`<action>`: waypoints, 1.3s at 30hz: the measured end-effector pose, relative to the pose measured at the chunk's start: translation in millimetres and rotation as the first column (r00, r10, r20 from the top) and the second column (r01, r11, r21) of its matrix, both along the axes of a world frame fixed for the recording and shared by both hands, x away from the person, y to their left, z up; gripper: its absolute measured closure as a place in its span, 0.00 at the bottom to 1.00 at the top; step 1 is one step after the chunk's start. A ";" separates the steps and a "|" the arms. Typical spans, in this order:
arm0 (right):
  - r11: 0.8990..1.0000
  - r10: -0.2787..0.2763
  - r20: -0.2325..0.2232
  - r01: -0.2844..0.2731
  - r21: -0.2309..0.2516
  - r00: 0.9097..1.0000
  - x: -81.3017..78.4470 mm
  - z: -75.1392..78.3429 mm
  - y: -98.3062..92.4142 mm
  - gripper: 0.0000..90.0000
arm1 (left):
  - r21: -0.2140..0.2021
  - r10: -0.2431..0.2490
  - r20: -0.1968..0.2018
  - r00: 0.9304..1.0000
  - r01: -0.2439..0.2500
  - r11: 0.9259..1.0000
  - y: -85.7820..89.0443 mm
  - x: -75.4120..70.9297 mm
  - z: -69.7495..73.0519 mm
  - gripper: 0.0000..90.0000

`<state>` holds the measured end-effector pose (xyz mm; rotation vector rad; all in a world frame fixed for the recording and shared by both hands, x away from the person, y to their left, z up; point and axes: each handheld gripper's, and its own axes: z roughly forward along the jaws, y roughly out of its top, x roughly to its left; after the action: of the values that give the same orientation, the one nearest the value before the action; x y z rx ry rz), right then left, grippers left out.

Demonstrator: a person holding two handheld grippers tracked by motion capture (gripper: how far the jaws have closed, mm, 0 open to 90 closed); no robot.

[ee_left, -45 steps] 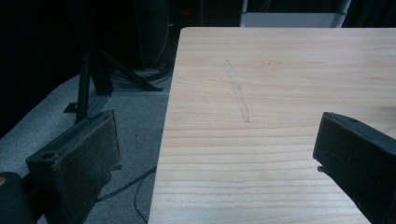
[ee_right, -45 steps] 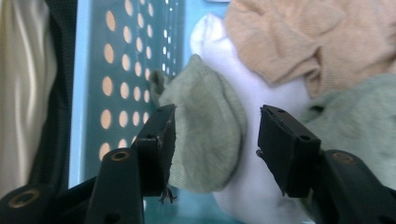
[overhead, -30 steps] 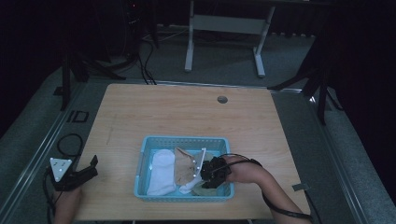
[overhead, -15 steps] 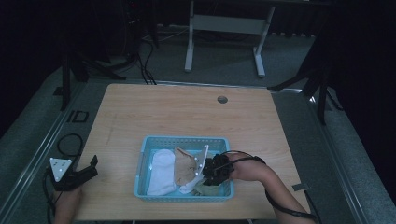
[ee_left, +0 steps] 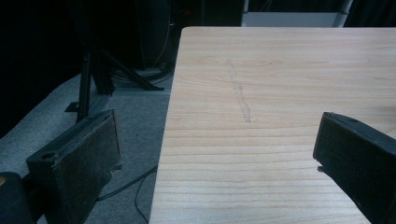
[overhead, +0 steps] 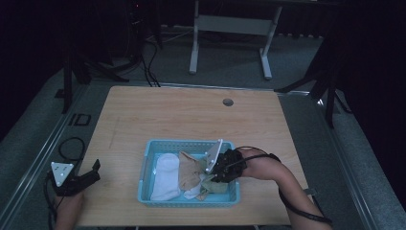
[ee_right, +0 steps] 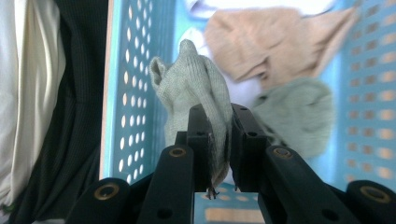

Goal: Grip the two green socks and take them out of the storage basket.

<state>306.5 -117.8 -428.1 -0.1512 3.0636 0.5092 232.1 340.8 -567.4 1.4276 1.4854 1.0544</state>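
A: Starting at the left, what do you see?

B: The left hand-held gripper (overhead: 91,171) sits at the desk's (overhead: 182,120) near left corner, held in the person's left hand (overhead: 69,203). In the left gripper view its two black jaws stand wide apart with bare wood between them, nothing held.

A: And moving toward the middle?

B: A light blue perforated basket (overhead: 146,165) rests on the near half of the desk. Inside, from its left: a white sock (overhead: 165,177), then a tan sock (overhead: 189,168) lying partly over it.

A: What about the right side?

B: The right hand-held gripper (overhead: 218,176) reaches into the basket's right end, the person's right forearm (overhead: 282,175) coming in from the near right. Its grey plate tilts up above the basket.

A: Is it gripping anything?

B: Yes. In the right gripper view its jaws are pressed onto a pale green knitted sock (ee_right: 194,91), which sticks up between them, just beside the basket's wall. More tan and green fabric lies blurred on the basket floor beyond.
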 end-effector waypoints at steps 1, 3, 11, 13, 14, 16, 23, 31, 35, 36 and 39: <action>1.000 -0.004 0.000 0.004 0.011 1.000 0.3 5.0 -1.3 0.88 | 0.000 0.000 0.000 1.000 0.000 1.000 0.0 0.0 0.0 0.00; 0.999 -0.003 0.014 0.003 0.035 1.000 -0.2 15.6 -4.5 0.88 | 0.001 0.000 -0.001 1.000 0.000 1.000 0.0 -0.1 0.1 0.00; 0.994 -0.040 0.063 0.034 0.100 0.997 1.1 50.2 -23.2 0.88 | 0.001 -0.001 -0.003 1.000 0.001 1.000 -0.1 -0.1 0.1 0.00; 0.993 -0.059 0.072 0.051 0.110 0.996 2.1 54.2 -29.7 0.88 | 0.000 -0.001 -0.003 1.000 0.001 1.000 -0.1 -0.1 0.1 0.00; 0.992 -0.064 0.074 0.056 0.112 0.995 2.9 55.7 -33.5 0.88 | 0.000 -0.001 -0.003 1.000 0.001 1.000 -0.1 -0.1 0.1 0.00; 0.990 -0.084 0.079 0.074 0.122 0.993 4.4 58.3 -41.5 0.88 | 0.001 0.000 -0.002 1.000 0.000 1.000 -0.2 -0.1 0.0 0.00; 0.978 -0.160 0.083 0.147 0.146 0.984 6.9 65.2 -75.7 0.88 | 0.008 -0.001 -0.006 1.000 0.001 1.000 -0.4 0.3 0.0 0.00; 0.966 -0.230 0.081 0.218 0.138 0.970 8.4 57.2 -110.3 0.88 | 0.008 0.003 -0.003 1.000 -0.003 1.000 -1.0 0.4 -0.2 0.00; 0.956 -0.268 0.069 0.257 0.141 0.961 10.7 48.4 -125.1 0.88 | 0.005 0.004 -0.002 1.000 -0.004 1.000 -0.9 0.5 -0.2 0.00; 0.955 -0.273 0.066 0.262 0.140 0.960 10.9 45.6 -128.0 0.88 | 0.007 0.003 -0.003 1.000 -0.003 1.000 -0.9 0.4 -0.2 0.00; 0.950 -0.290 0.050 0.281 0.136 0.956 10.7 36.1 -136.0 0.88 | 0.008 0.003 -0.003 1.000 -0.003 1.000 -0.7 0.2 -0.1 0.00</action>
<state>317.2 -253.9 -392.0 0.2687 2.9013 0.6600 232.3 340.1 -567.5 1.4338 1.4878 1.0611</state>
